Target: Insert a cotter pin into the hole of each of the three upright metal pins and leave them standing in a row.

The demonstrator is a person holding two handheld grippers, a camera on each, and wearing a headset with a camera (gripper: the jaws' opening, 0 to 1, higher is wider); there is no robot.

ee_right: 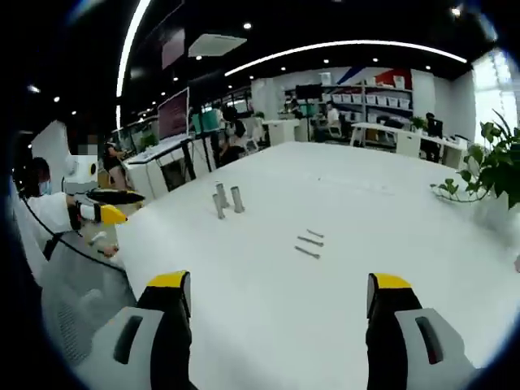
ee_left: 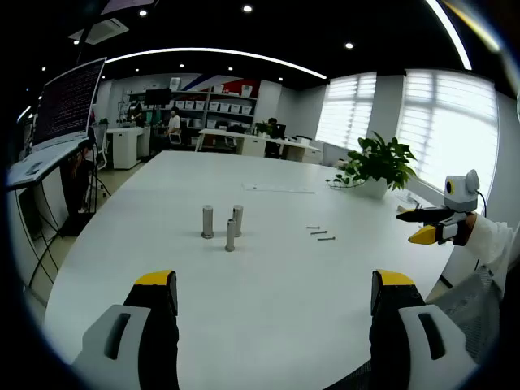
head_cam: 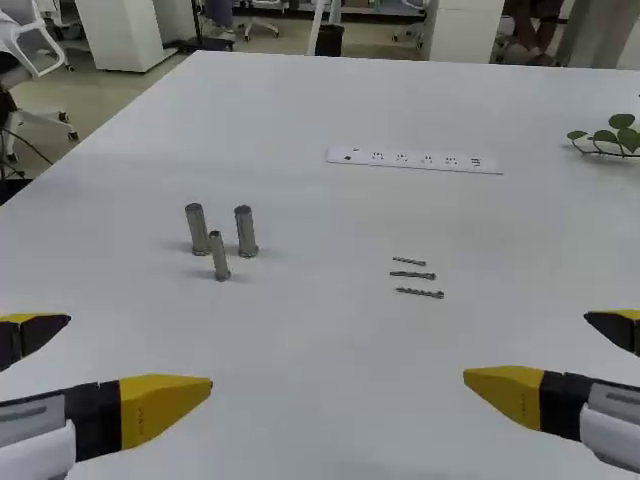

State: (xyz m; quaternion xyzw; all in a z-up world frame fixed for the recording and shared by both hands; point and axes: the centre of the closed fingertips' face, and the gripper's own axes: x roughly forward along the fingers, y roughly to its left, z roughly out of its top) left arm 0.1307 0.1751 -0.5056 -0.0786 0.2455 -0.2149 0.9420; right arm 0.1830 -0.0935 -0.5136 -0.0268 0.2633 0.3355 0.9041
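Head view: three metal pins (head_cam: 220, 240) are noted upright, clustered closely on the surface (head_cam: 320, 420). Three cotter pins (head_cam: 415, 277) lie well apart to their right. The left gripper (head_cam: 140, 352) and right gripper (head_cam: 525, 348) are spread and empty.

Left gripper view: jaws wide, metal pins ahead.

Right gripper view: jaws wide, cotter pins ahead.

Risk: a neighbouring metal pin could be toppled during insertion, owing to the close spacing.

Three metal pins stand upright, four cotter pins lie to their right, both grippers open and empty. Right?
No: the head view shows three cotter pins, not four. The metal pins stand upright; the left gripper and right gripper are open and empty.
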